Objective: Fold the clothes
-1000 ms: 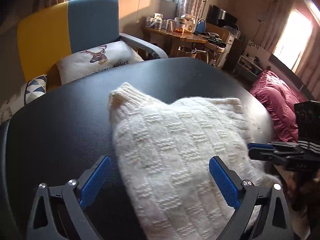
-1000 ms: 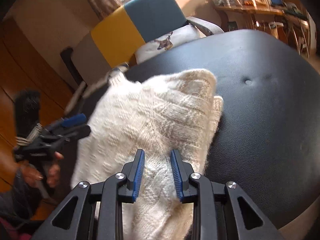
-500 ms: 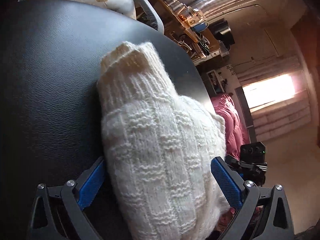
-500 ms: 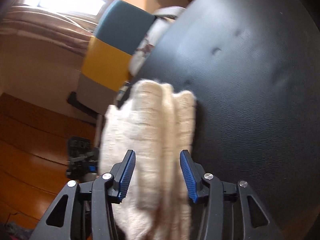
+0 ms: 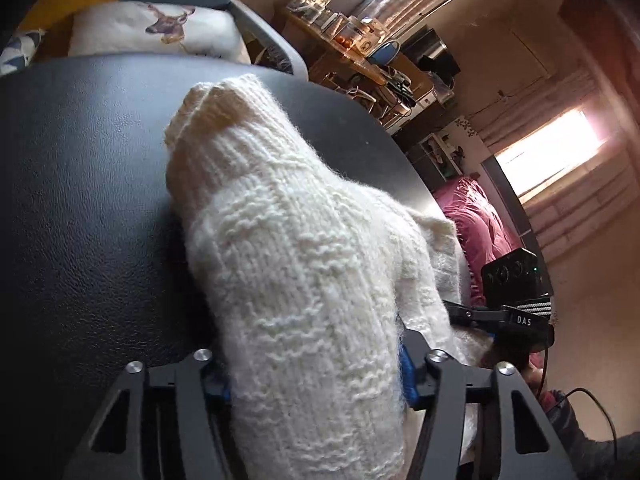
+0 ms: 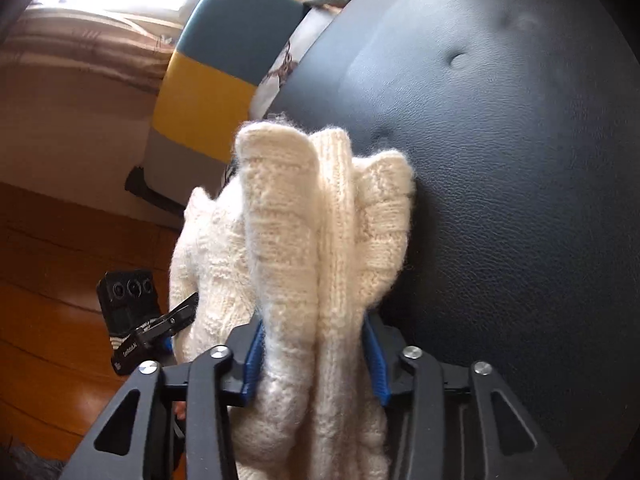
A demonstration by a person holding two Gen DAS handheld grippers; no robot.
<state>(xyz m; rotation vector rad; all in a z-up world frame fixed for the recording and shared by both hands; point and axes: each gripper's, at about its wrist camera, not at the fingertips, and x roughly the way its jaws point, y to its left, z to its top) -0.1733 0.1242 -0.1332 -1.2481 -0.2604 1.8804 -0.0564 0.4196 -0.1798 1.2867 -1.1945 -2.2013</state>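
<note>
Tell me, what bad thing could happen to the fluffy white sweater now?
Both tongs, left and right, squeeze thick bunches of the sweater, not a neat edge, so the fold might come out lumpy or crooked. Part of it hangs past the edge of the black table near the wooden floor, so if a grip slips, it could slide off.

Worktop: black leather-like surface [image 5: 80, 208], dimpled.
Chair: yellow-and-blue back [image 6: 208, 64], deer cushion [image 5: 152, 32].
Floor: wood boards [image 6: 52, 280].
Window: bright, sunlit [image 5: 552, 160].
Side table: cluttered [image 5: 340, 48].
Bedding: pink [image 5: 476, 224].
</note>
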